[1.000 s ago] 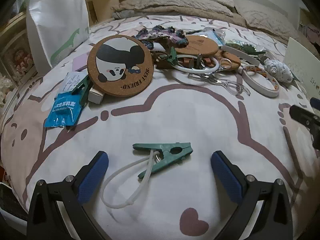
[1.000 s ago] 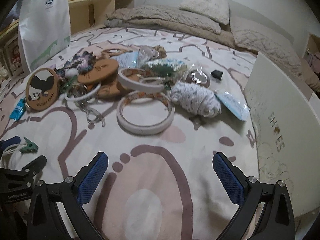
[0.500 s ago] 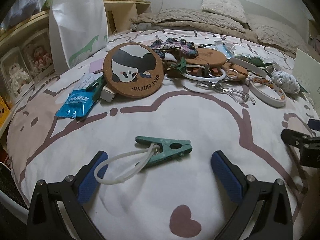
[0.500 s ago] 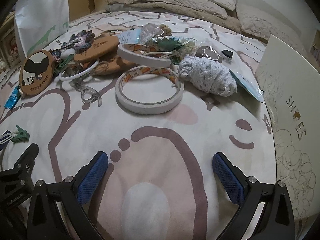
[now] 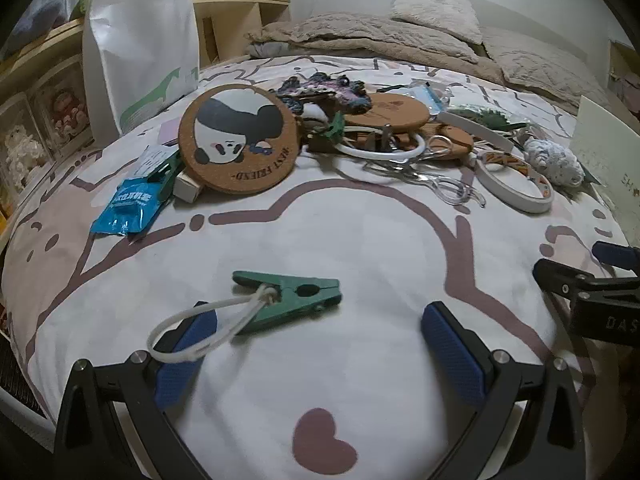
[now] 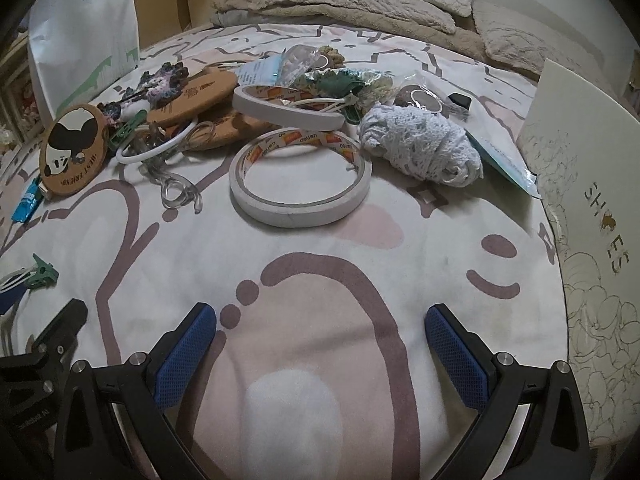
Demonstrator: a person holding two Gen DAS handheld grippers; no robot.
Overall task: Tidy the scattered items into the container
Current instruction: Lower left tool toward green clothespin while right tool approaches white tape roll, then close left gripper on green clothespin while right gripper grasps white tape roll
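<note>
Here the green clothespin lies crosswise just ahead of the wide-open left gripper, nearer than the equally wide right gripper.

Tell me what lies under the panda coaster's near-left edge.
The panda coaster rests tilted on a small white box and overlaps a green clip, with a blue packet beside them. Whatever lies under the coaster's middle is covered.
</note>
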